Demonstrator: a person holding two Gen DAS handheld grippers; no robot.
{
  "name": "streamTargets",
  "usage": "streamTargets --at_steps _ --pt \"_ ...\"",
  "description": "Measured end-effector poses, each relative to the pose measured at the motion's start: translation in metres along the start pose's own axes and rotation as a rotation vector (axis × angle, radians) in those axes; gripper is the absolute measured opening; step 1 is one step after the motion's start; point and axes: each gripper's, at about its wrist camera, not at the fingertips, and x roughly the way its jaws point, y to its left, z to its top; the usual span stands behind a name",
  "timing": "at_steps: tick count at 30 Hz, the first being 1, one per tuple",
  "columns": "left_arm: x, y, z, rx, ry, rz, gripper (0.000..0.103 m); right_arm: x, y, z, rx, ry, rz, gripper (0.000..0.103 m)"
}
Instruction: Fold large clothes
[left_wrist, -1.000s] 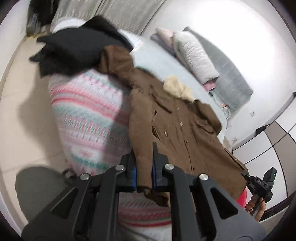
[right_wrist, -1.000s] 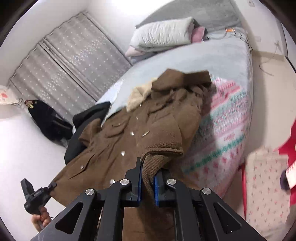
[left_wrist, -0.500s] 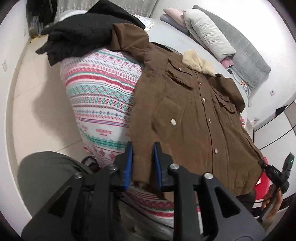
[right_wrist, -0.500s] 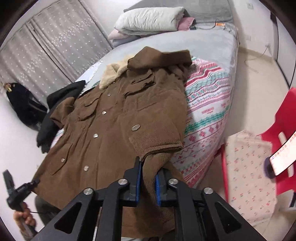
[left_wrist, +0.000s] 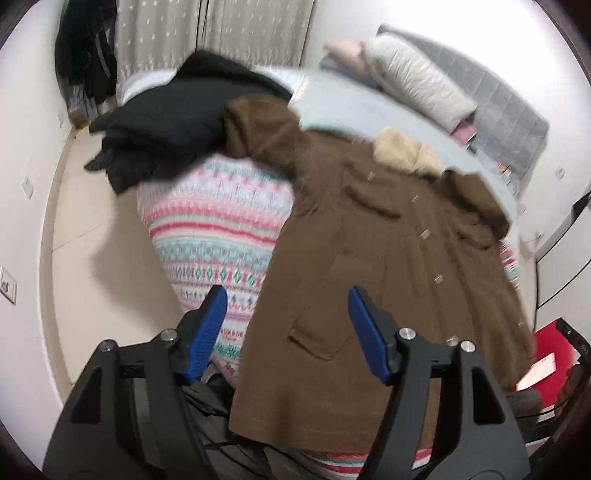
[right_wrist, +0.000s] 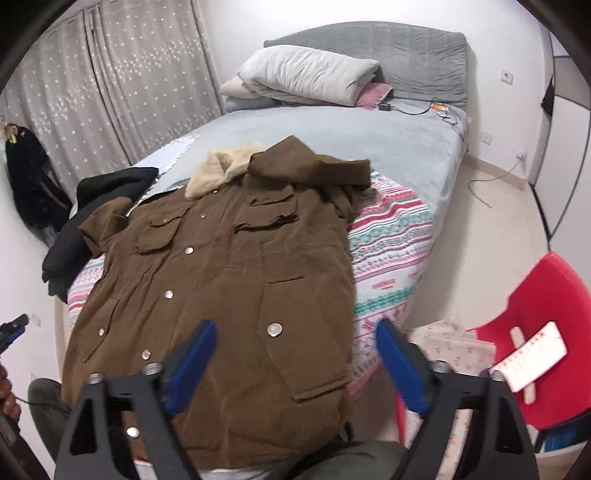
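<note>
A large brown coat (right_wrist: 229, 280) with a cream fleece collar (right_wrist: 218, 171) lies flat, front up, on the patterned blanket (right_wrist: 391, 236) at the foot of the bed. In the left wrist view the same brown coat (left_wrist: 388, 280) is blurred. My left gripper (left_wrist: 286, 321) hovers over the coat's hem with its jaws opening; its blue pads (left_wrist: 208, 328) stand clear of the cloth. My right gripper (right_wrist: 295, 354) also has its jaws opening wide above the hem, with the coat below them and nothing pinched.
A black garment (left_wrist: 173, 122) is heaped at the bed's left corner. Pillows (right_wrist: 310, 74) and a grey headboard (right_wrist: 388, 55) are at the far end. A red chair (right_wrist: 546, 332) with a flowered cloth (right_wrist: 454, 343) stands right of the bed. Curtains (right_wrist: 110, 85) hang behind.
Both grippers were shut on the coat's hem and have let it go, with their jaws spread wide. The coat has dropped flat onto the bed.
</note>
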Motion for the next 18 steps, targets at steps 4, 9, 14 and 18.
streamTargets --at_steps 4,9,14,18 --pt "0.043 0.017 -0.014 -0.032 0.1 0.053 0.069 0.068 -0.04 -0.019 0.169 0.152 -0.041 0.095" --pt "0.063 0.01 -0.029 -0.039 0.168 -0.015 0.041 0.087 -0.029 -0.038 0.179 0.253 0.235 0.034" --pt "0.045 -0.02 -0.026 0.054 0.09 -0.023 0.041 0.009 0.038 0.005 0.03 0.066 0.267 0.017" --pt "0.04 -0.028 -0.026 0.039 0.091 -0.067 0.041 -0.013 0.09 0.033 -0.098 0.03 0.361 0.017"
